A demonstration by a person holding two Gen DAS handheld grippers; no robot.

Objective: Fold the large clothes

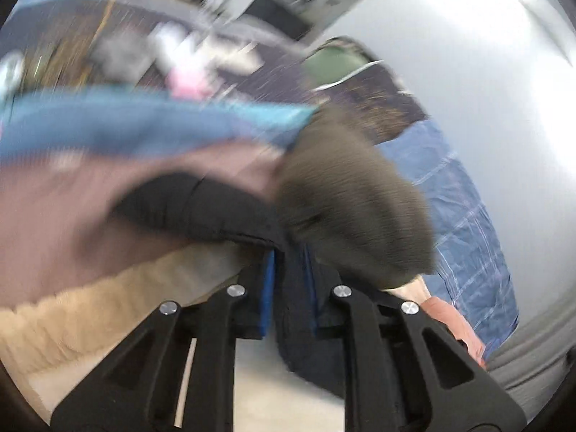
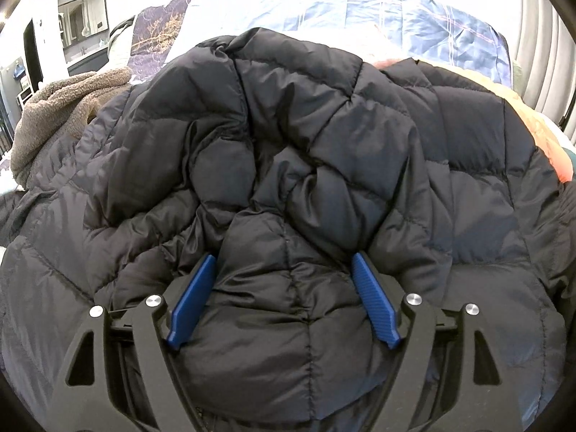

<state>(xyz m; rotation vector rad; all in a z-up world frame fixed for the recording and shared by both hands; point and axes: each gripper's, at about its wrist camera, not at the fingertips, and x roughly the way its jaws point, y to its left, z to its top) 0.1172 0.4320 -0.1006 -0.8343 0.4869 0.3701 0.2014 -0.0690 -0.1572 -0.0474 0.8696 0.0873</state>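
Observation:
The black quilted puffer jacket (image 2: 288,151) lies bunched on the bed and fills the right wrist view. My right gripper (image 2: 282,257) rests on it, pointing down, jaws wide open, a puffed fold bulging between the blue pads (image 2: 374,302). In the blurred left wrist view, my left gripper (image 1: 289,255) is shut on a dark strip of the same jacket (image 1: 201,208), which hangs down between its fingers. A brown fuzzy piece (image 1: 352,208) sits just above the left fingertips; whether it belongs to the jacket I cannot tell.
Blue checked bedding (image 2: 360,10) covers the bed behind the jacket. A brown fuzzy garment (image 2: 64,108) lies at the left and an orange one (image 2: 540,136) at the right. Beige fleece (image 1: 90,313), mauve cloth (image 1: 54,223) and blue cloth (image 1: 144,122) sit left of the left gripper.

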